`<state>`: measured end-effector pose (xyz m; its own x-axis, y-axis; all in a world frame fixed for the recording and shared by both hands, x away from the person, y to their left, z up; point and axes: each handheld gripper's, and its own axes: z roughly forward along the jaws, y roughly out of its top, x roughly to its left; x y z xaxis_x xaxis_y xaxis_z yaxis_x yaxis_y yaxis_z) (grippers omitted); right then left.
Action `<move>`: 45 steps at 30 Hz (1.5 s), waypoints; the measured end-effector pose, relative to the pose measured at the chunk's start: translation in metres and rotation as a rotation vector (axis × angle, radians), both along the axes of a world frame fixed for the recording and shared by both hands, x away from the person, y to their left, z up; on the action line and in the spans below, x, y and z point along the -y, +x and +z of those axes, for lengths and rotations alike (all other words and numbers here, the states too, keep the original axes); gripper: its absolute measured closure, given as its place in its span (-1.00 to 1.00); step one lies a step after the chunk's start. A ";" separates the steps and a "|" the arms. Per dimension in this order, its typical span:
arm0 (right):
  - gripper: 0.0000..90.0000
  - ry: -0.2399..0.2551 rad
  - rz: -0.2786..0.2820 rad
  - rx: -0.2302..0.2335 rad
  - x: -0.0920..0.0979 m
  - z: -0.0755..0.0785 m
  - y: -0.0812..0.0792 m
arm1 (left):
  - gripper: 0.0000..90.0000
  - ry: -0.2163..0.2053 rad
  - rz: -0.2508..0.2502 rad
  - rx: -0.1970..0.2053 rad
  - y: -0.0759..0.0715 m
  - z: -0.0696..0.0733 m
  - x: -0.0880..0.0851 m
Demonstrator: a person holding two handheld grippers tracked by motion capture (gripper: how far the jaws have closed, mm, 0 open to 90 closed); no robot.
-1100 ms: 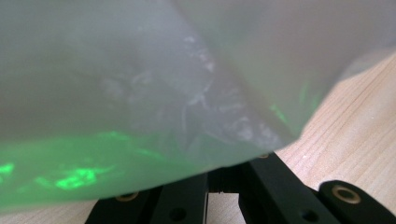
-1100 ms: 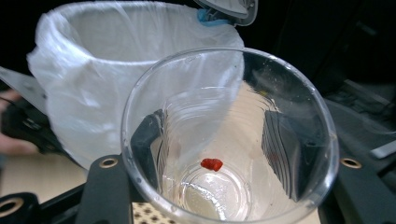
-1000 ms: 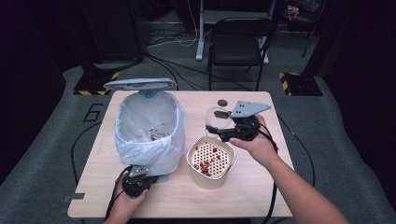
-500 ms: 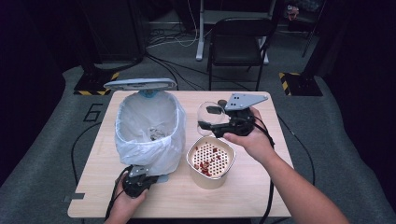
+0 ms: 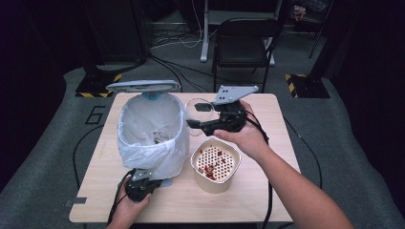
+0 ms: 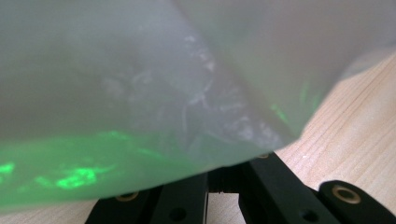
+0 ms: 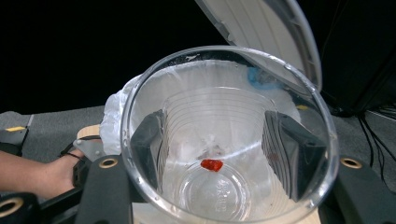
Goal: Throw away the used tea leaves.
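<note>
My right gripper (image 5: pixel 197 116) is shut on a clear plastic cup (image 5: pixel 198 108) and holds it tipped on its side, just right of the bin's rim. In the right gripper view the cup (image 7: pixel 224 140) sits between the two pads (image 7: pixel 149 144), and one small red bit (image 7: pixel 211 164) lies near its bottom. The bin (image 5: pixel 153 129) is lined with a white bag and its lid (image 5: pixel 143 86) stands open. My left gripper (image 5: pixel 142 175) is shut low at the bin's front base, where the bag (image 6: pixel 163 84) hangs right over its jaws (image 6: pixel 219 186).
A beige pot (image 5: pixel 216 164) with a perforated insert and red bits on it stands in front of my right hand. The wooden table (image 5: pixel 267 191) has free room at front right. A folding chair (image 5: pixel 246 45) stands behind the table.
My right gripper has lifted the cup and carried it left, from above the beige pot toward the bin's rim. The left gripper has stayed put.
</note>
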<state>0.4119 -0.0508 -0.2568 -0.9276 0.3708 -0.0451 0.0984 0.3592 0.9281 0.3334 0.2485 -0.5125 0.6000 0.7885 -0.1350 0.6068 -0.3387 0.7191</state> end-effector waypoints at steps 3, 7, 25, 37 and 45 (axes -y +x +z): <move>-0.10 -0.010 0.013 -0.004 -0.009 0.000 0.003 | 1.00 0.000 -0.005 0.000 0.000 0.000 0.000; -0.10 -0.018 0.024 -0.010 -0.021 -0.001 0.006 | 1.00 -0.001 -0.005 0.000 0.000 0.000 0.000; -0.13 0.016 0.053 -0.050 -0.054 -0.009 0.017 | 1.00 -0.003 -0.005 0.000 0.000 0.000 0.000; -0.16 0.010 0.055 -0.046 -0.073 -0.017 0.023 | 1.00 -0.008 -0.009 0.000 0.000 0.000 0.000; -0.36 -0.009 0.055 -0.067 -0.087 -0.024 0.027 | 1.00 0.031 -0.014 -0.002 0.000 0.001 -0.002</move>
<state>0.4393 0.0367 -0.2813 -0.9477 0.3190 0.0145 0.1397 0.3737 0.9170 0.3337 0.2510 -0.5115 0.6110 0.7837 -0.1117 0.6034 -0.3697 0.7066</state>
